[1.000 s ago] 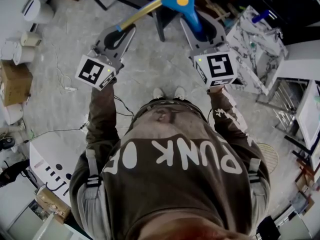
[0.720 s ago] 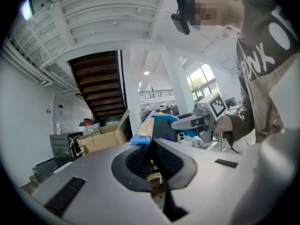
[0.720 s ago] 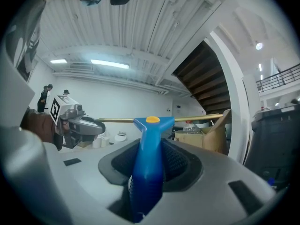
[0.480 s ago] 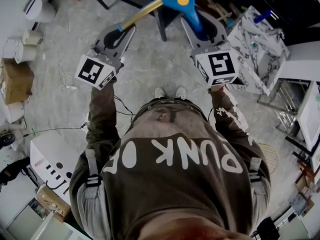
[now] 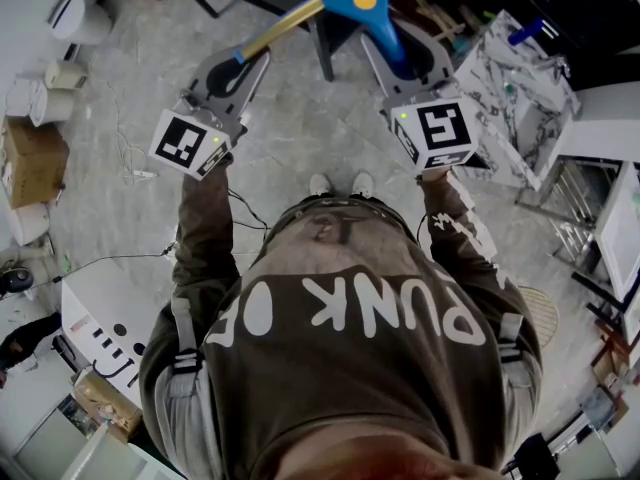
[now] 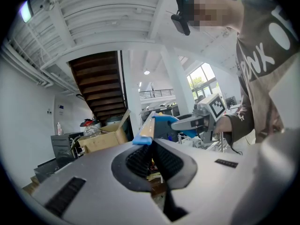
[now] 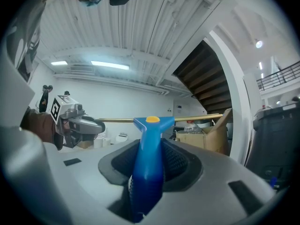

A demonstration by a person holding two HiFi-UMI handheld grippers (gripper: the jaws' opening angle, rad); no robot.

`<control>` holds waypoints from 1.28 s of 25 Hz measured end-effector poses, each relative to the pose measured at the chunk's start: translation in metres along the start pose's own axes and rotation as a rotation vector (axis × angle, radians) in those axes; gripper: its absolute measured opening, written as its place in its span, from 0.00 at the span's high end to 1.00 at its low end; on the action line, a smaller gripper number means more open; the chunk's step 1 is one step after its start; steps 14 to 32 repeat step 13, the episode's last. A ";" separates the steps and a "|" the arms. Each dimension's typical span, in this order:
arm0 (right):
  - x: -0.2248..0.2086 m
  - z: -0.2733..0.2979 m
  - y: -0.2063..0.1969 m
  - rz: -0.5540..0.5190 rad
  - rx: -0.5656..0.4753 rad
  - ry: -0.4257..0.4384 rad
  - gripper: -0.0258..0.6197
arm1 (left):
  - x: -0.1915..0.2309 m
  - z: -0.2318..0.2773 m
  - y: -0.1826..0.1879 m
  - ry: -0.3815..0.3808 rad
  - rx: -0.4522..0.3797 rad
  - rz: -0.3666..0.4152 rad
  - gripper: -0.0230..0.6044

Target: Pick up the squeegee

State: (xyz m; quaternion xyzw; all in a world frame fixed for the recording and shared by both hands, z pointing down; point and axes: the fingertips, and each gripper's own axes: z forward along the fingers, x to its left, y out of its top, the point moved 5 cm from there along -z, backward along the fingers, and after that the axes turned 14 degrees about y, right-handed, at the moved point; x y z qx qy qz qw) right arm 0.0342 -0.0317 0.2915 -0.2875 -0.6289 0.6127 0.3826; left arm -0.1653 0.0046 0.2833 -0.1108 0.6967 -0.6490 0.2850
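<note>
The squeegee has a blue handle [image 5: 372, 16] and a long yellow blade bar [image 5: 290, 20] with a blue end cap. It hangs level in the air in front of the person. My right gripper [image 5: 408, 56] is shut on the blue handle [image 7: 149, 168], which fills the gap between the pads. My left gripper [image 5: 238, 66] is closed on the bar's left end, where the blue cap [image 6: 142, 140] sits right at the fingertips. From the right gripper view the bar [image 7: 197, 118] runs across to the left gripper [image 7: 77, 124].
Below is a pale stone floor [image 5: 290, 138]. A marbled table [image 5: 510, 83] stands at the right, a dark frame leg [image 5: 320, 53] straight ahead. White rolls [image 5: 72, 18] and a cardboard box [image 5: 30, 163] lie at the left. An open carton [image 6: 103, 139] shows beyond the left jaws.
</note>
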 end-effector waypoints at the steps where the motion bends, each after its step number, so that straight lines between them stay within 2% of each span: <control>1: 0.000 0.000 0.000 0.001 0.000 0.000 0.74 | 0.000 0.000 0.000 0.001 0.000 0.000 0.96; 32: -0.005 -0.003 -0.004 0.002 -0.001 -0.004 0.74 | -0.002 0.005 -0.002 0.002 0.000 0.002 0.96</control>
